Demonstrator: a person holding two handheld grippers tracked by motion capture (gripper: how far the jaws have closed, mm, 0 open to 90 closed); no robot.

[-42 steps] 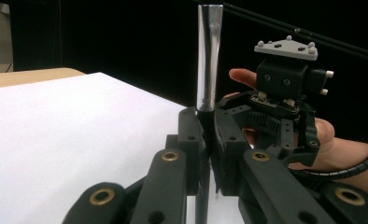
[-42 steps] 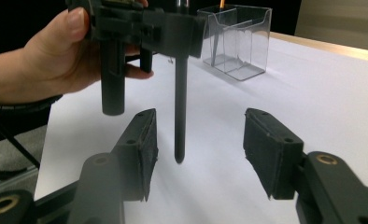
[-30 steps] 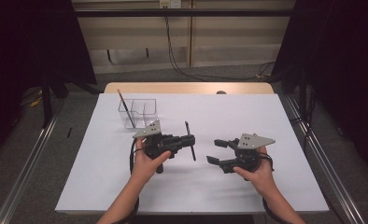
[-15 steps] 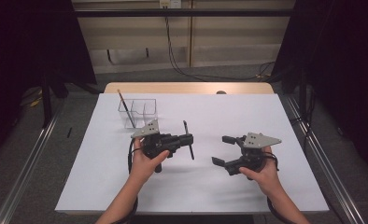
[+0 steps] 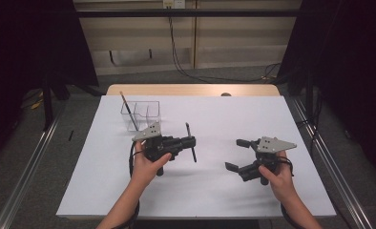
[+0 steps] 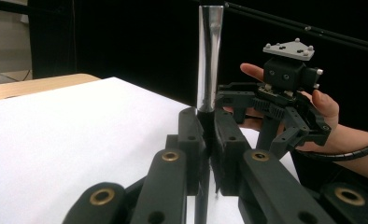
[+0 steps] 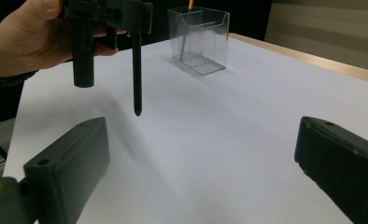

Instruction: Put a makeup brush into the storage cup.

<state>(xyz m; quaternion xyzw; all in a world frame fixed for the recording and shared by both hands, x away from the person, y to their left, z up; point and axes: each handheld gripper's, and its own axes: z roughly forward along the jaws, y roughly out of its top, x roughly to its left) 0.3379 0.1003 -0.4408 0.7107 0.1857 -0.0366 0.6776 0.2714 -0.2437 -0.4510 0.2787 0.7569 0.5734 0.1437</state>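
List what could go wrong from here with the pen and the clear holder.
1. The left gripper pinches the pen crosswise near its middle, so it may pivot or slip when tilted.
2. The clear holder looks light and already holds a pencil; a bump could shove or tip it.
3. The right gripper, whose jaws have just been opening, holds nothing, so nothing steadies the holder.

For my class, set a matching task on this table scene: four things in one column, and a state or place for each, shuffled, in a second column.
Things:
1. left gripper
2. right gripper
3. clear organiser
4. brush

States or places:
A. jaws wide apart, nothing between them
B. stands at the far left of the white sheet, a pencil in it
C. held upright, clear of the sheet
D. shut on a thin tool

Pairs: 1-D, 2-A, 3-B, 4-C
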